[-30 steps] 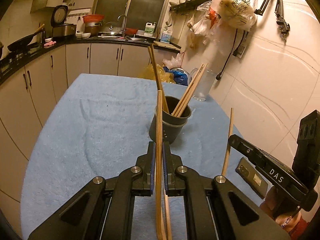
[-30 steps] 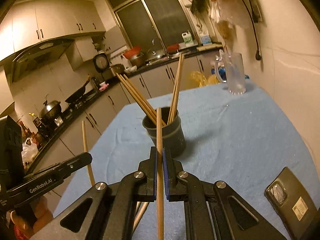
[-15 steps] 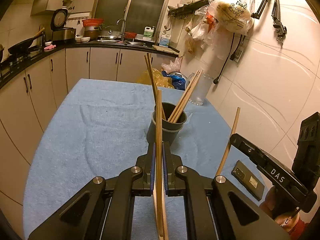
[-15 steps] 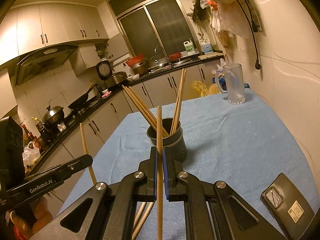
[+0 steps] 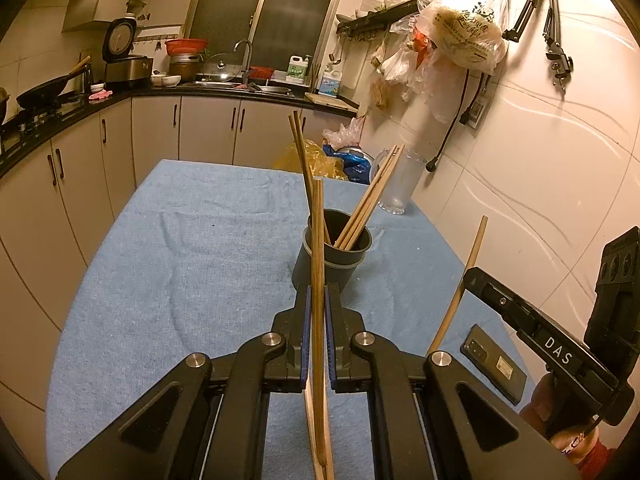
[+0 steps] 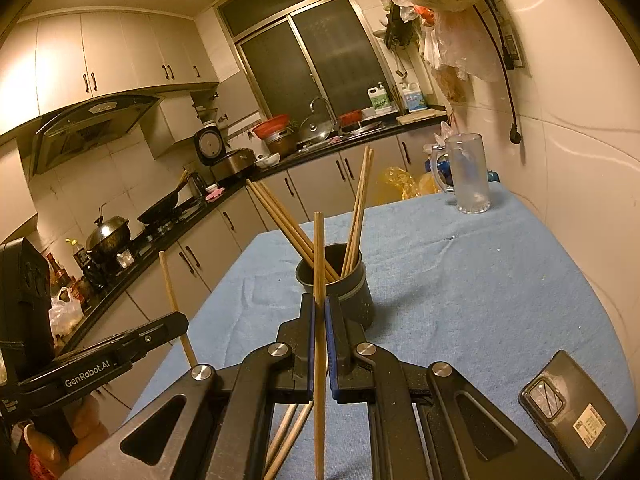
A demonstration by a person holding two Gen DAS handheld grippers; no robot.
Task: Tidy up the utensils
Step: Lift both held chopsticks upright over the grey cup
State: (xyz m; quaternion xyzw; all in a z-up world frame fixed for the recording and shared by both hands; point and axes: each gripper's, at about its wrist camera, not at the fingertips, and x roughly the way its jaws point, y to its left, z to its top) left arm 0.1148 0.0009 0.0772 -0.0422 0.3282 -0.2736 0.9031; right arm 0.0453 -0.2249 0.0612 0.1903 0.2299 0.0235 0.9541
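A dark round holder (image 5: 332, 264) stands on the blue cloth with several wooden chopsticks leaning in it; it also shows in the right wrist view (image 6: 340, 288). My left gripper (image 5: 316, 300) is shut on one upright chopstick (image 5: 318, 248), just short of the holder. My right gripper (image 6: 319, 312) is shut on another upright chopstick (image 6: 319, 264), also close before the holder. More loose chopsticks (image 6: 288, 436) lie on the cloth under the right gripper. The right gripper's body and its chopstick (image 5: 460, 288) show at the right of the left view.
A black phone (image 6: 572, 412) lies on the cloth at the near right, seen too in the left view (image 5: 494, 364). A clear glass mug (image 6: 466, 176) stands at the table's far right corner by the wall. Kitchen counters with cabinets run behind and left.
Both grippers have pulled back and risen a little from the holder, each still holding its chopstick. The holder looks smaller and farther in both views.
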